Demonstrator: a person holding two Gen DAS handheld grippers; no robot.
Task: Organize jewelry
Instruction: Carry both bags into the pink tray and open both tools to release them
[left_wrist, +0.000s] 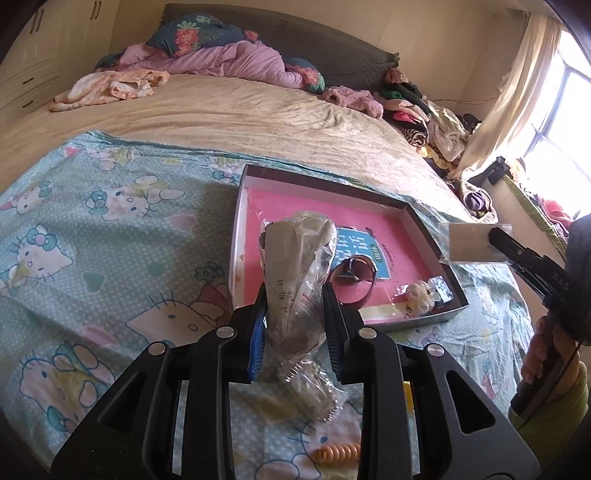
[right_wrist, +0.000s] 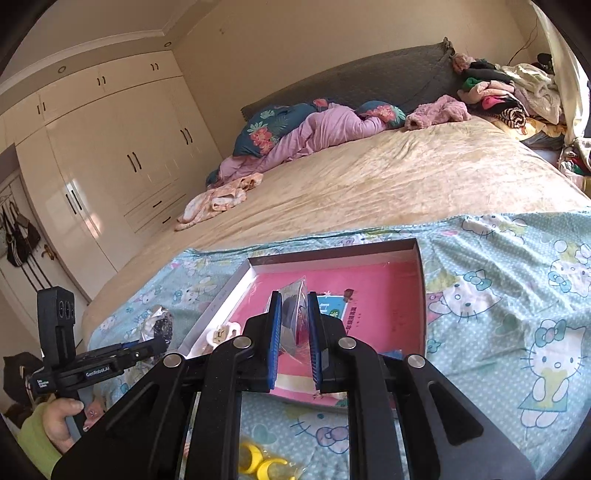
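**Both grippers holding bagged jewelry over tray**

Left gripper (left_wrist: 295, 314) fingers clamped on a crinkled clear plastic bag (left_wrist: 299, 273), lower centre of the left wrist view, held above the near left edge of the shallow box tray (left_wrist: 452, 280). Tray sits on Hello Kitty sheet (left_wrist: 92, 221) on the bed. Inside tray, pink liner: dark bangle (left_wrist: 354, 277) centre, white flower piece (left_wrist: 417, 295) at lower right corner. Right gripper (right_wrist: 294, 328) fingers pinched on a small clear packet (right_wrist: 295, 314), over the tray's near side, centre of right wrist view. Orange coil hair tie (left_wrist: 338, 453) bottom centre on sheet. Yellow rings (right_wrist: 258, 461) in a bag, bottom of right view.
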